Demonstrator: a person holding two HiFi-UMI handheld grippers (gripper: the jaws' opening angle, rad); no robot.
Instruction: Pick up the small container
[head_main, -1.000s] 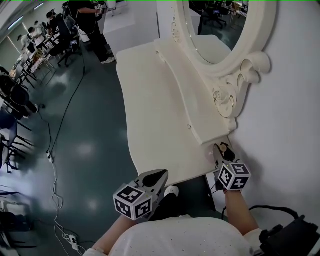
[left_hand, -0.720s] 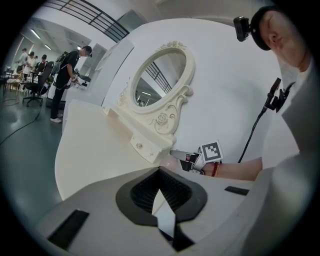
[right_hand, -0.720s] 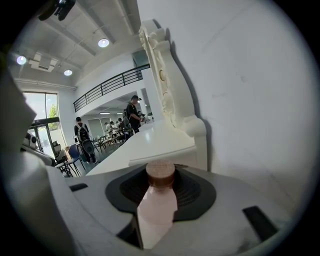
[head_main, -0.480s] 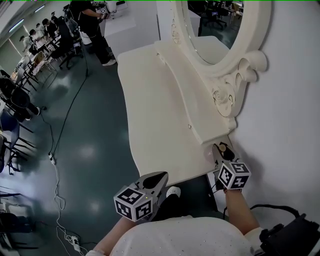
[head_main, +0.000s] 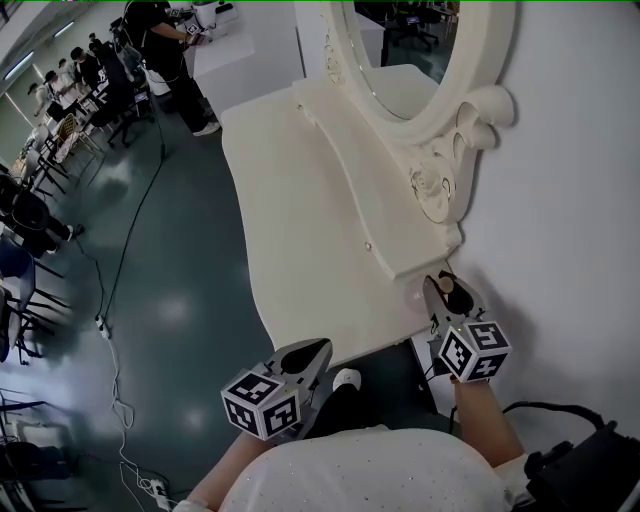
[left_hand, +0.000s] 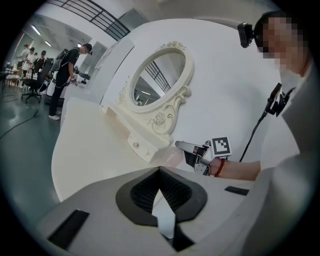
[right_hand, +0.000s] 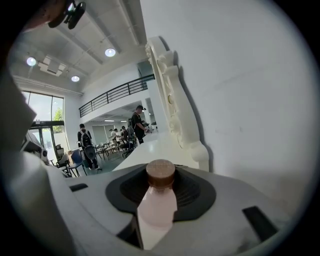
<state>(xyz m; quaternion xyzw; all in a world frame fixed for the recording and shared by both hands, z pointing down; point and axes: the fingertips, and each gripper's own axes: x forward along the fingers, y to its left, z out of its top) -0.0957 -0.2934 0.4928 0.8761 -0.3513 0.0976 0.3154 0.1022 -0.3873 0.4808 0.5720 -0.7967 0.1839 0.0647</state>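
- The right gripper (head_main: 446, 304) is closed part-way on the small container (right_hand: 156, 209). Its 2 pads press the pale pink body from either side, below the brown cap (right_hand: 160, 173), so the cap stays free and the wider body takes the squeeze.
- The container stands upright in the jaws at the near right end of the dressing table (head_main: 300, 220), between the base of the mirror frame (head_main: 437, 190) and the white wall (head_main: 560, 200).
- That tight corner likely explains why the gripper comes in from the near side, along the wall.
- No view shows whether the container's base is clear of the tabletop, so I judge the grasp made but cannot say if the lift is finished.
- The left gripper (head_main: 316, 351) hangs off the table's near edge with its jaws together and nothing between them. It sits well apart from the container, probably parked so the 1 working tool has room.
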